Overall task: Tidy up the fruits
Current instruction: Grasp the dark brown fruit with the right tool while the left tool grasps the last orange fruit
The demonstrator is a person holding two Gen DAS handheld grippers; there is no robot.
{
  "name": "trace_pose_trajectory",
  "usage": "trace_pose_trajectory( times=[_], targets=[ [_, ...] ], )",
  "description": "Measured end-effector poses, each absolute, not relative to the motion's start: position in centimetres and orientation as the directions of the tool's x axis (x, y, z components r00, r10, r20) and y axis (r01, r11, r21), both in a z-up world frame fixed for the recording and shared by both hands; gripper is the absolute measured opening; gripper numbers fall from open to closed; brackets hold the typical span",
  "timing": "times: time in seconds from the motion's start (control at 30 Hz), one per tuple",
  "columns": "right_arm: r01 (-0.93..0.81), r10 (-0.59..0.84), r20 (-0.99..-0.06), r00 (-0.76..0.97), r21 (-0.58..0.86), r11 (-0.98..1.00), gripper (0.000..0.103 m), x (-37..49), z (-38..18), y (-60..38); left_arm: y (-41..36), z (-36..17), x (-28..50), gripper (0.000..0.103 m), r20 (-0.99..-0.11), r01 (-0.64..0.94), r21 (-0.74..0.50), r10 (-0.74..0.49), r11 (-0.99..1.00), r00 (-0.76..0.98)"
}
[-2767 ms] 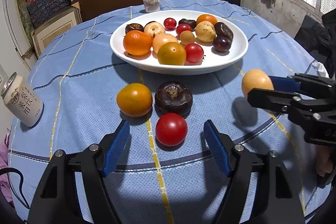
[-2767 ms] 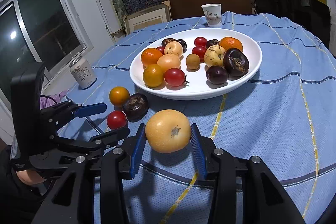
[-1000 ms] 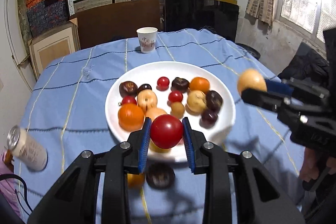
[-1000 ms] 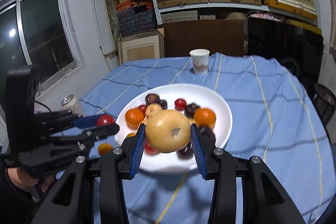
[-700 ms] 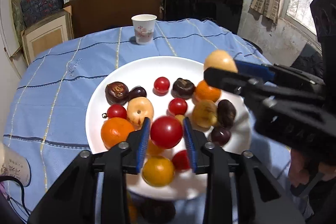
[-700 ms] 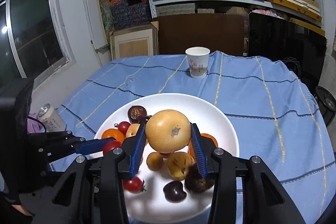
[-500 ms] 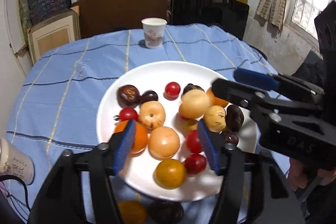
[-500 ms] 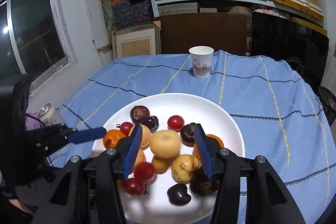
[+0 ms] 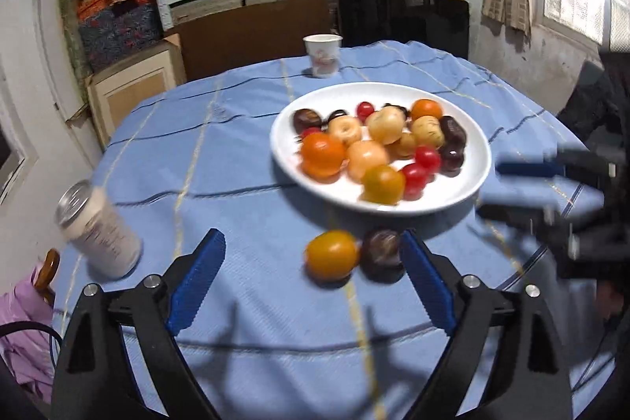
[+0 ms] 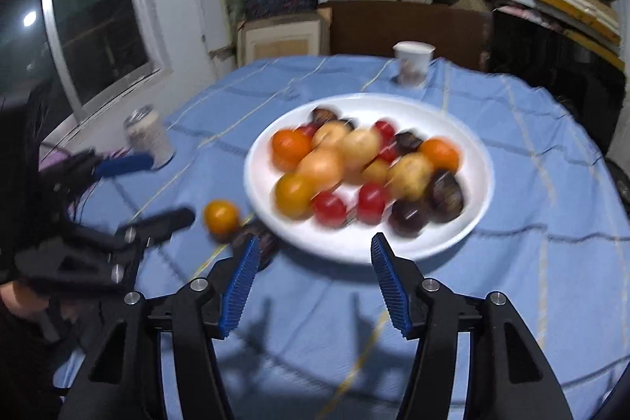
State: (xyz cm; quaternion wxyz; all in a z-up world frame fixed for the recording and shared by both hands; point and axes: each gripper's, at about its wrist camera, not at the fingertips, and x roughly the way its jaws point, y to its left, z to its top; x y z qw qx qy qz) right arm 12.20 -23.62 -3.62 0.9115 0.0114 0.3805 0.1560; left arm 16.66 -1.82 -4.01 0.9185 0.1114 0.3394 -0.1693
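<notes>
A white plate (image 9: pixel 468 184) (image 10: pixel 478 223) on the blue tablecloth holds several fruits: oranges, red tomatoes, dark plums and yellow pears. An orange fruit (image 9: pixel 331 255) (image 10: pixel 221 216) and a dark fruit (image 9: pixel 381 254) (image 10: pixel 264 243) lie on the cloth in front of the plate. My left gripper (image 9: pixel 311 270) is open and empty, above the cloth just short of these two fruits. My right gripper (image 10: pixel 313 276) is open and empty, in front of the plate's near rim. The right gripper also shows at the right edge of the left wrist view (image 9: pixel 523 189).
A drink can (image 9: pixel 98 231) (image 10: pixel 149 135) stands at the table's left. A paper cup (image 9: pixel 323 56) (image 10: pixel 412 62) stands behind the plate. Shelves with stacked boxes fill the back wall. A window is on the left in the right wrist view.
Both grippers let go of their fruits over the plate, the red tomato and the yellow pear, opened wide and pulled back toward the near side of the table.
</notes>
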Motion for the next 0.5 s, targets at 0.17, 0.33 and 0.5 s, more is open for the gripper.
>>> trace_pose_trajectory(
  times=[0.17, 0.33, 0.5],
  targets=[
    [-0.302, 0.299, -0.739, 0.604, 0.134, 0.944, 0.059, 12.0, -6.3, -19.3, 3.6, -5.0, 18.2, 0.090, -0.650, 0.237, -0.081, -0.232, 0.968, 0.724],
    [-0.296, 0.293, -0.746, 0.598, 0.133, 0.946, 0.059, 13.2, -7.1, -17.0, 5.6, -5.8, 19.3, 0.090, -0.663, 0.193, -0.143, -0.239, 0.971, 0.709],
    [-0.265, 0.285, -0.756, 0.589, 0.152, 0.952, 0.056, 15.3, -7.9, -16.6, 5.1, -6.0, 19.3, 0.090, -0.664, 0.217, -0.127, -0.246, 0.968, 0.706]
  ],
)
